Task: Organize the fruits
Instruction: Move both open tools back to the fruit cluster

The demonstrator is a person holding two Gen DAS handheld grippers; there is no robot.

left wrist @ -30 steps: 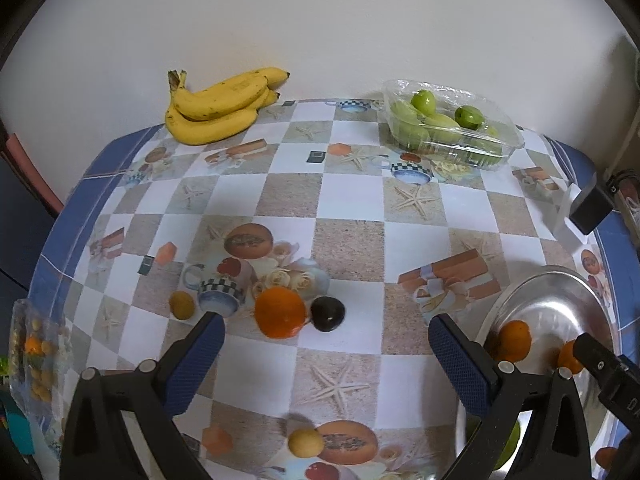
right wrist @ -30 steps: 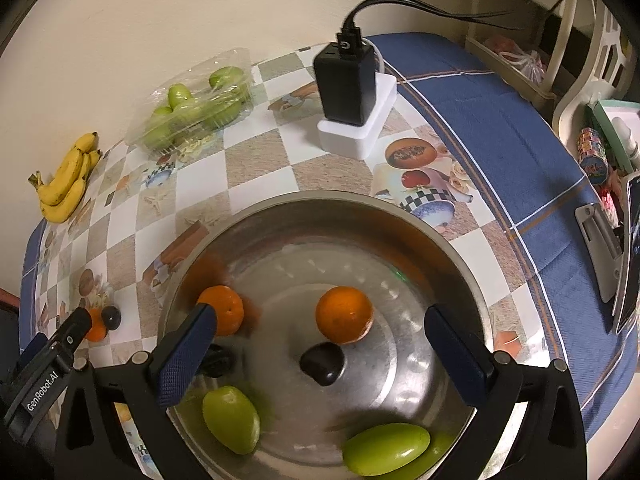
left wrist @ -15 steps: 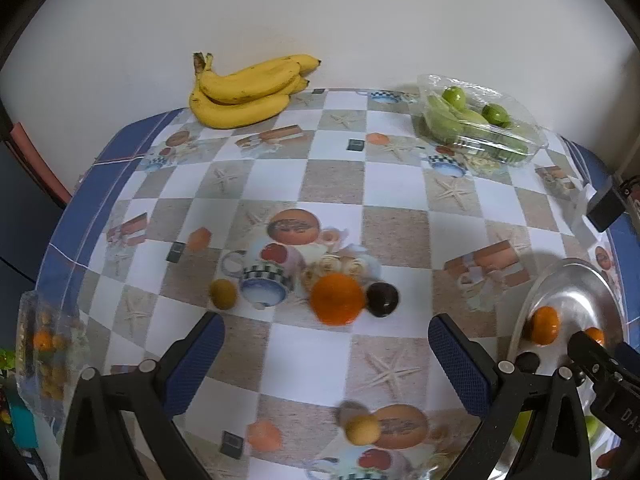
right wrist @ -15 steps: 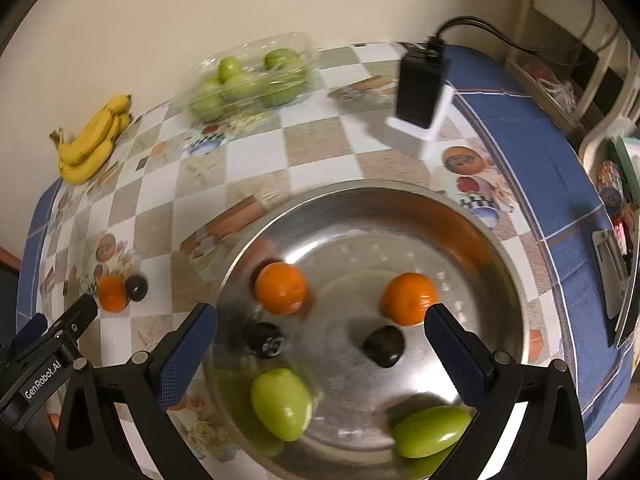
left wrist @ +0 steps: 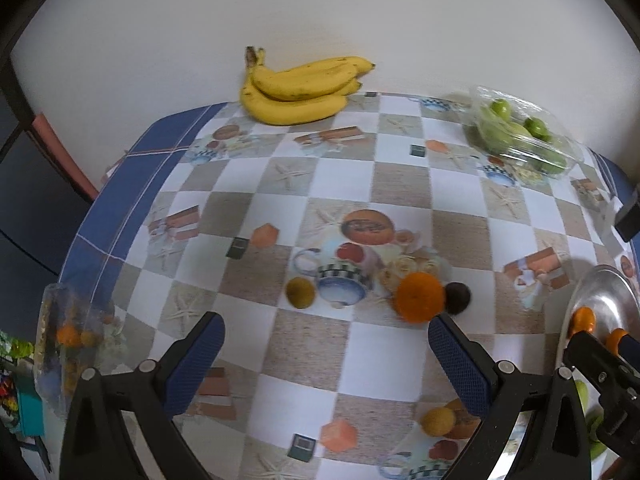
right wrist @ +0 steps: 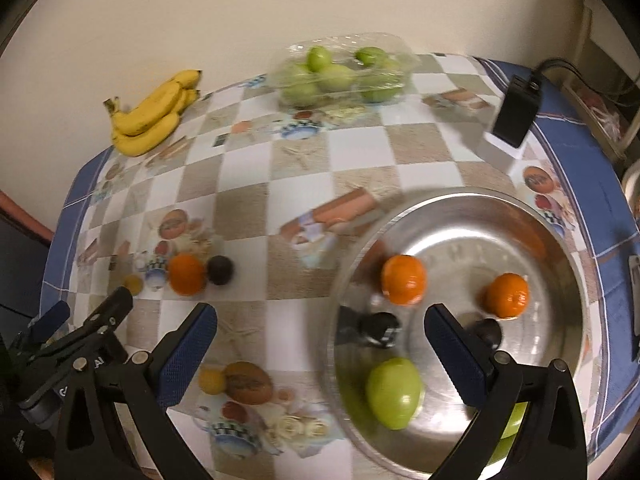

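bowl (right wrist: 560,240) already has several fruits, an orange (left wrist: 419,297) and plum (left wrist: 457,298) remain out, both grippers (left wrist: 326,354) (right wrist: 320,350) wide open, empty.

A home dining corner: patterned tablecloth (left wrist: 340,184), bananas (left wrist: 298,90), steel bowl (right wrist: 560,248), charger (right wrist: 516,114).

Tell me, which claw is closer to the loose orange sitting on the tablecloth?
The left claw. The orange lies just beyond its right fingertip, beside a dark fruit. The right claw hangs open over the edge of the metal bowl, farther off.
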